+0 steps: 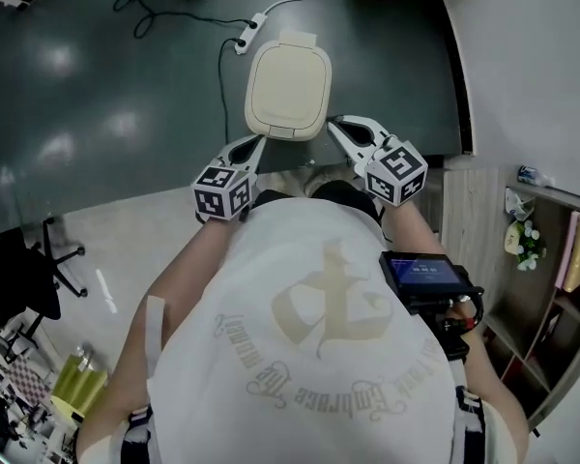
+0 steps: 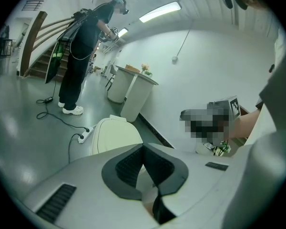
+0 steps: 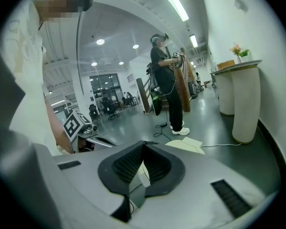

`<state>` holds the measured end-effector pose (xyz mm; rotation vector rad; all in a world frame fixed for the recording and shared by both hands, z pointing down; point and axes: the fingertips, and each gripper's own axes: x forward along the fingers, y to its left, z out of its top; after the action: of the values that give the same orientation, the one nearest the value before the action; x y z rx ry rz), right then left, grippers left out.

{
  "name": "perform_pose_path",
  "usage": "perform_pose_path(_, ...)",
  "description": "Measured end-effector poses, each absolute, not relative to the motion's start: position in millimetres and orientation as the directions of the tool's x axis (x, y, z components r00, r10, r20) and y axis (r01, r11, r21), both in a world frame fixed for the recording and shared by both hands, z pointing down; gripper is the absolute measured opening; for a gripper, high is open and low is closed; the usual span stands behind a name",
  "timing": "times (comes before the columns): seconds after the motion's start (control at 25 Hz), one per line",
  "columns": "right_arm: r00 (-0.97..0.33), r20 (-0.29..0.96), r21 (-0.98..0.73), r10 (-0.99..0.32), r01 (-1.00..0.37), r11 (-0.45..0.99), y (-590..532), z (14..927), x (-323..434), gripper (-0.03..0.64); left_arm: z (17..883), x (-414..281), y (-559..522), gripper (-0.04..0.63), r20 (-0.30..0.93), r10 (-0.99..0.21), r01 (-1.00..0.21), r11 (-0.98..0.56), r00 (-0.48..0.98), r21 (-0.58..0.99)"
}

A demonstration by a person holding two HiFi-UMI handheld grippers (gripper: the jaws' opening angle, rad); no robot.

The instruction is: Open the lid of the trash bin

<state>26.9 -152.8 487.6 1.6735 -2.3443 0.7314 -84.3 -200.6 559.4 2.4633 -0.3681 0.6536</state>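
The trash bin [image 1: 288, 90] stands on the dark floor straight ahead, its cream lid [image 1: 288, 83] down flat. My left gripper [image 1: 259, 140] is held just short of the lid's near left corner, jaws shut and empty. My right gripper [image 1: 334, 124] hovers by the near right corner, also shut with nothing in it. Neither touches the bin. In the left gripper view the bin [image 2: 115, 135] shows beyond the closed left gripper [image 2: 143, 146]. In the right gripper view the lid [image 3: 188, 144] lies flat past the closed right gripper [image 3: 143, 143].
A power strip [image 1: 247, 33] with its cable lies on the floor behind the bin. A white curved wall [image 1: 522, 56] runs along the right, with a wooden shelf [image 1: 551, 259] below it. Another person [image 2: 83, 42] stands farther off near tall white stands [image 2: 136, 97]. An office chair [image 1: 29, 259] is at left.
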Motion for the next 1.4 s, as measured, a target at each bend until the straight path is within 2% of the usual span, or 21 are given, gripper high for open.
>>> perform_pose_path(0.36,-0.443,0.382,-0.334,-0.811,-0.884,0.326,-169,497,35,0.006,581,-83,-197,0.015,0.595,-0.151,-0.465,-0.779,0.790,0.421)
perform_pose_path(0.6,-0.483,0.368,-0.377,-0.795,-0.858,0.348,-159,514,66,0.006,599,-57,-182,0.015,0.647,-0.150,-0.500,-0.769,0.747,0.398)
perform_pose_path(1.16,-0.517,0.351,-0.451,-0.781,-0.824,0.343,-147,527,64,0.006,639,-49,-187,0.015,0.786,-0.103,-0.513,-0.807,0.610,0.292)
perform_pose_path(1.4,-0.522,0.354,-0.469,-0.776,-0.817,0.336,-143,529,62,0.006,658,-54,-191,0.015,0.826,-0.094,-0.566,-0.770,0.556,0.294)
